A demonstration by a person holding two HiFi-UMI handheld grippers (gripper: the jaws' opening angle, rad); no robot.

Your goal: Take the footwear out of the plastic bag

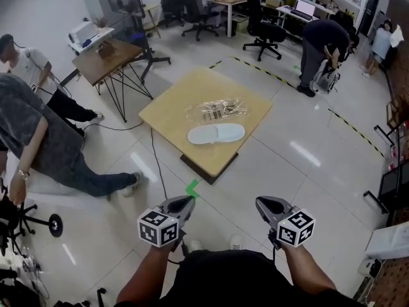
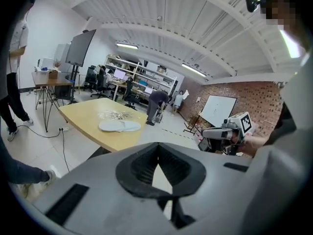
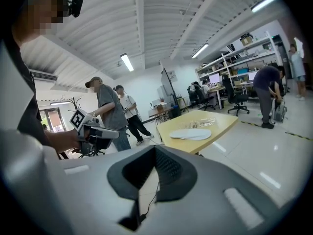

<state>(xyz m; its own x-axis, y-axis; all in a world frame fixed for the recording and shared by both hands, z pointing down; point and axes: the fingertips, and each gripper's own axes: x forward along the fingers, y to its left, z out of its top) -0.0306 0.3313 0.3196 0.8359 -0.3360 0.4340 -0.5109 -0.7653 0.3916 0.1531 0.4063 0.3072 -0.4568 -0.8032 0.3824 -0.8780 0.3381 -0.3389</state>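
**Reader:** At centre frame in the head view, what lies on the pale wooden square table point(image 1: 167, 110)?

**Legend:** A pair of flat white fabric slippers point(image 1: 216, 133), with a crumpled clear plastic bag point(image 1: 217, 109) just above them in the frame. The slippers lie outside the bag, so the removal appears to be already done.

**Reader:** And the tools?

**Legend:** The left tongs point(image 1: 185, 203) and the right tongs point(image 1: 263, 203) sit at the bottom of the frame, held close to the body. Both are closed with nothing between them, as each gripper view confirms.

**Reader:** Which way do the slippers lie from them?

**Legend:** Straight up the frame, well apart from both, across a stretch of glossy tiled floor point(image 1: 300, 171). They fall roughly midway between the two tongs, so neither hand is clearly nearer. Their long axis runs left to right, rising slightly toward the right, about parallel to the table's lower right edge and near it.

**Reader:** Is there room to approach?

**Legend:** The floor between is open. A green tape mark point(image 1: 192, 188) lies by the table's lowest corner, and a black cable point(image 1: 155, 162) trails down its left side. A person in a grey shirt point(image 1: 38, 139) stands at the left of the frame, clear of the table. The lower right edge offers the freest reach, though a step forward would come first.
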